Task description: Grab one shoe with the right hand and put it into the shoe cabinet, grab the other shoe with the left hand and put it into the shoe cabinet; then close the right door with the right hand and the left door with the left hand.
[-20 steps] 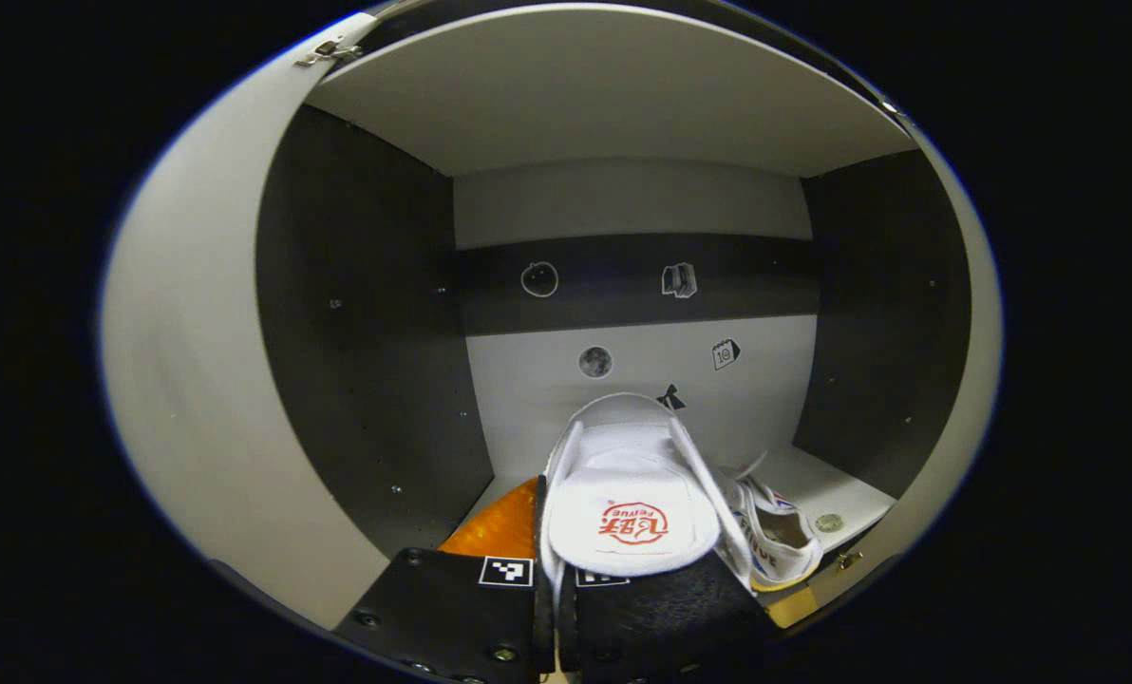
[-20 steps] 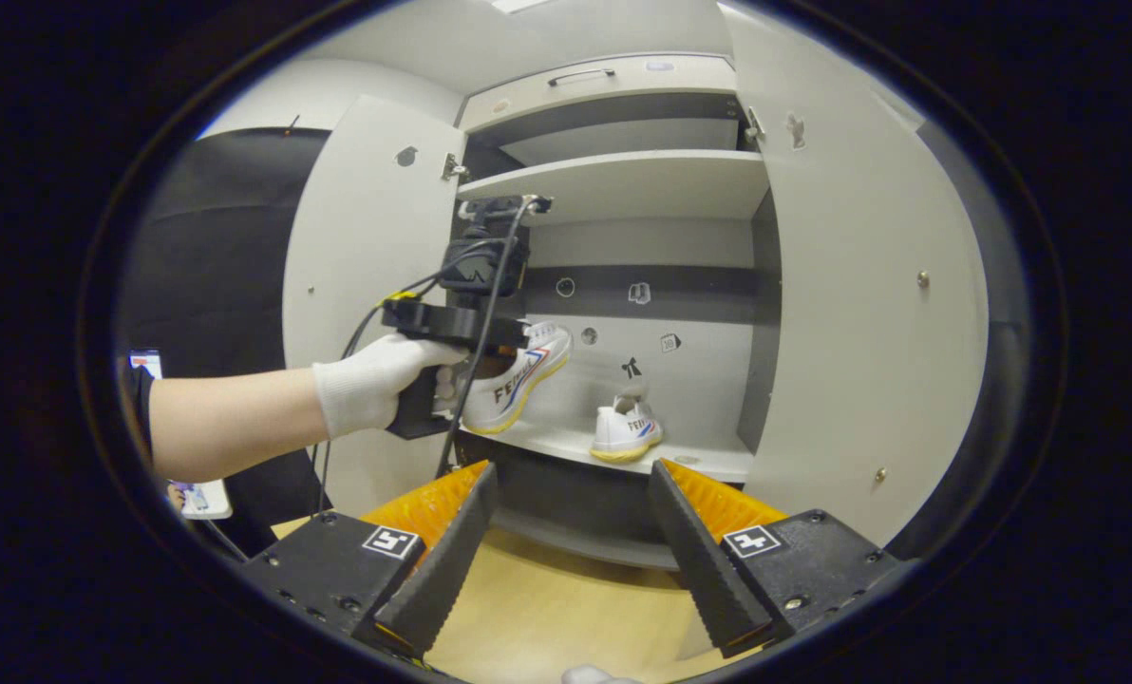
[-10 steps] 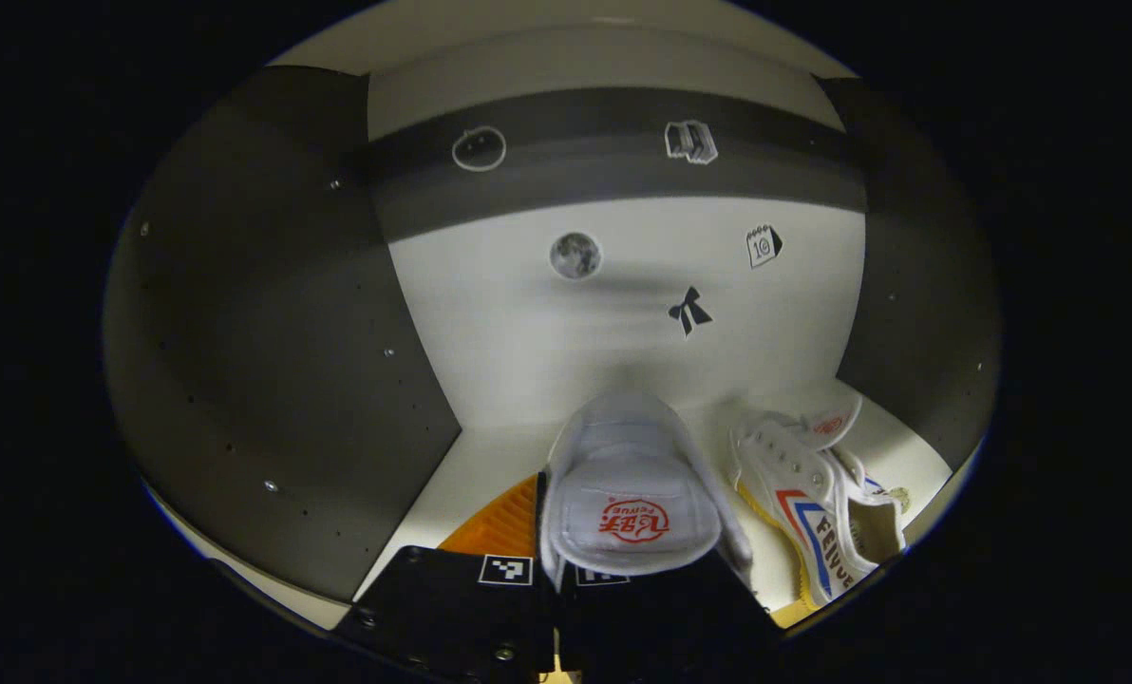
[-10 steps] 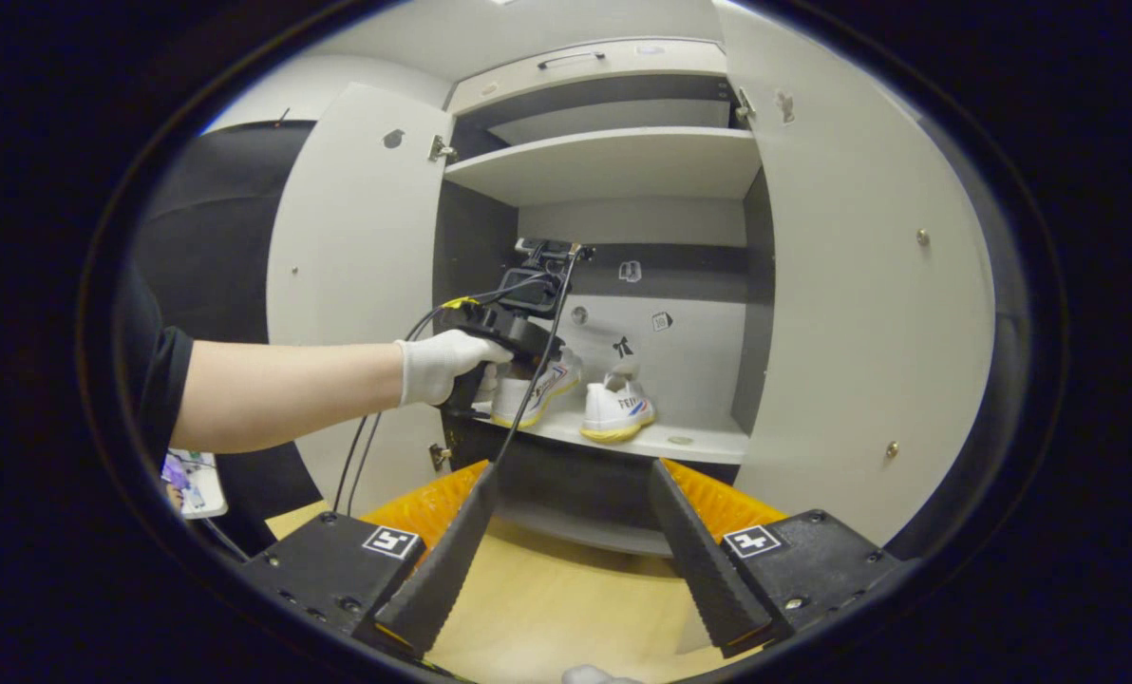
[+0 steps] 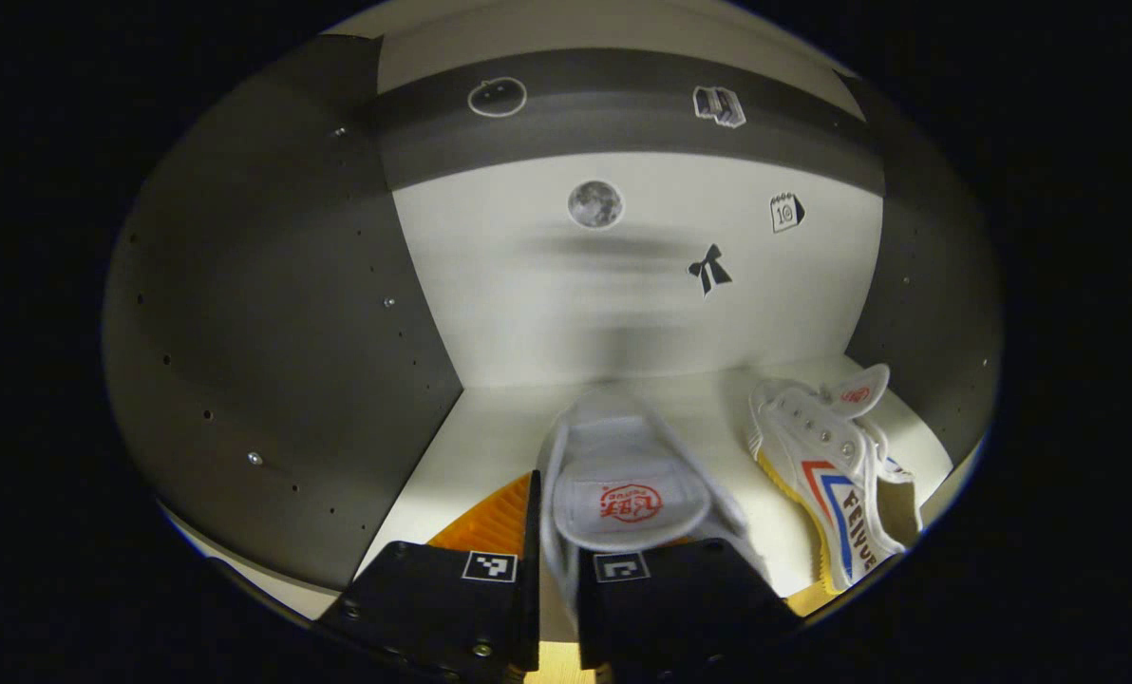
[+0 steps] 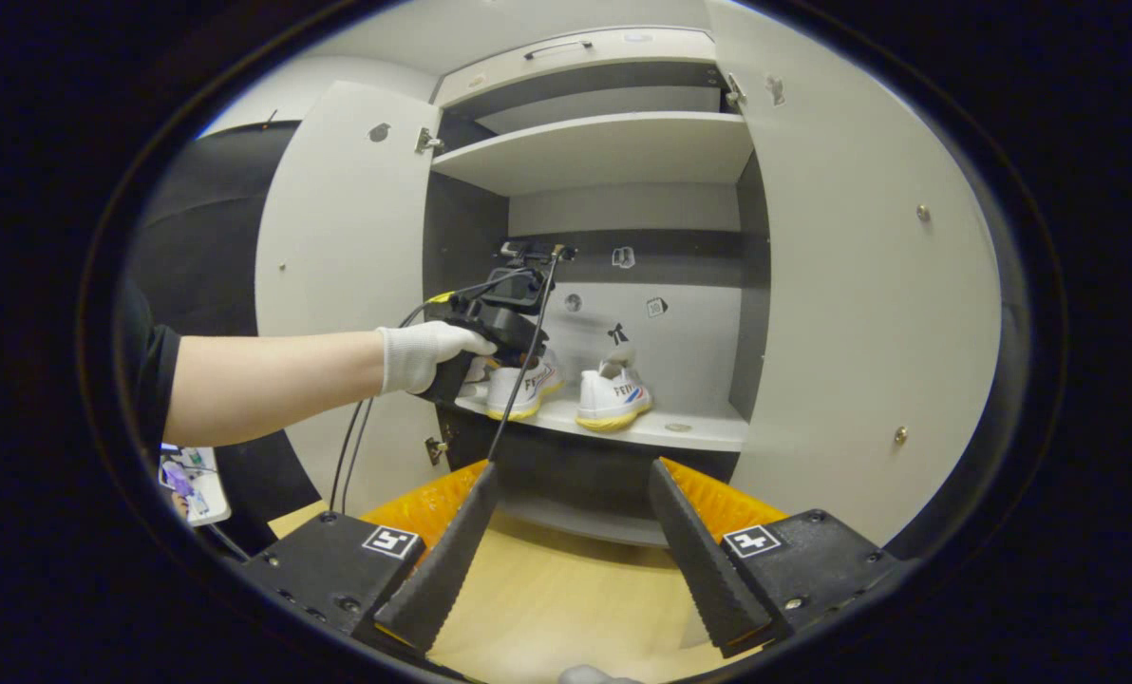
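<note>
Shoe number two touching down on the shelf

Shoe [image 5: 631,475] in the left gripper [image 5: 555,579], and the two fingers are pinched tight on the heel end, with the collar rim and a strip of white canvas squeezed into the narrow slot between them. That looks the sensible hold: the upper is soft cloth that folds under pressure, so the stiffer rim at the heel gives the fingers something to bite. Light item, by the look of it, with a rubbery sole that should not skate on the board, and nothing fragile about it.

Out from the fingers, the tongue faces the camera with a red round emblem; white canvas all round. In the right gripper view its sole appears to sit on or just above the shelf [image 6: 680,432], left side of the cabinet [image 6: 613,152]; I cannot tell whether there is contact.

Just beside it on the right stands its partner [image 5: 837,475]: white canvas, red and blue chevron, yellowish sole edge, tongue flopped up.

Further out, a gloved hand [image 6: 424,353] carries the left tool. The right gripper [image 6: 566,551] waits well back with its fingers spread wide, holding nothing. Both doors, left [image 6: 338,285] and right [image 6: 860,285], stand open.
</note>
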`<state>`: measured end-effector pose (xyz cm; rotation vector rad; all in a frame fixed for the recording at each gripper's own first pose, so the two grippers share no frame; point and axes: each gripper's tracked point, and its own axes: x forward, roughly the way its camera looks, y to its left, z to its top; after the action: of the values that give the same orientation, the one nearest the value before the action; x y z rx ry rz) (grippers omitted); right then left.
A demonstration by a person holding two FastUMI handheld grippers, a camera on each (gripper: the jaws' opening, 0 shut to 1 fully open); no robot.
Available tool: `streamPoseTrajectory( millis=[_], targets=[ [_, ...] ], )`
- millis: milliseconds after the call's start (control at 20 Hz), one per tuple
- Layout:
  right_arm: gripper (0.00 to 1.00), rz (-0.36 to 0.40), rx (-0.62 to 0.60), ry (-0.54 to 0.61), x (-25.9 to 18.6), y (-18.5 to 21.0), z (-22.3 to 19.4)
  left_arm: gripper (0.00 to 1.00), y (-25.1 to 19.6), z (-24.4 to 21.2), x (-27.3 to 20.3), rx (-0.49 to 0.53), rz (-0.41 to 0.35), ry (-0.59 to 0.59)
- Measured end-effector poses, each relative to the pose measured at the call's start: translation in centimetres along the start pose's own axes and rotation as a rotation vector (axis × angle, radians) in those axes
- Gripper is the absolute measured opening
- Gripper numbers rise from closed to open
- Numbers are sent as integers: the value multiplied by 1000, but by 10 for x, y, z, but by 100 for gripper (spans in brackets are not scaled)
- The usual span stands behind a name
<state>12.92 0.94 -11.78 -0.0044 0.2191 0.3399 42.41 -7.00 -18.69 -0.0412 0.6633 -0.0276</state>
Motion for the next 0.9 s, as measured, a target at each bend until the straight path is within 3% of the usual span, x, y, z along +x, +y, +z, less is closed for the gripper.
streamPoseTrajectory(
  millis=[50, 150, 300, 650, 900],
  targets=[
    [100, 2, 0, 1, 0, 1, 0, 24, -3, 4, -5, -8, -16, -7],
    [100, -1, -1, -3, 0, 2, 2, 57, 6, 16, -10, 4, 4, -64],
    [100, -15, 1, -22, -2, 2, 8, 98, 14, 28, -34, -2, 36, -120],
    [100, -55, -2, -61, -9, 1, 25, 97, 16, 39, -79, -20, 23, -222],
    [98, -103, 14, -117, -25, -4, 48, 97, 12, 37, -142, 5, 16, -350]
  ],
)
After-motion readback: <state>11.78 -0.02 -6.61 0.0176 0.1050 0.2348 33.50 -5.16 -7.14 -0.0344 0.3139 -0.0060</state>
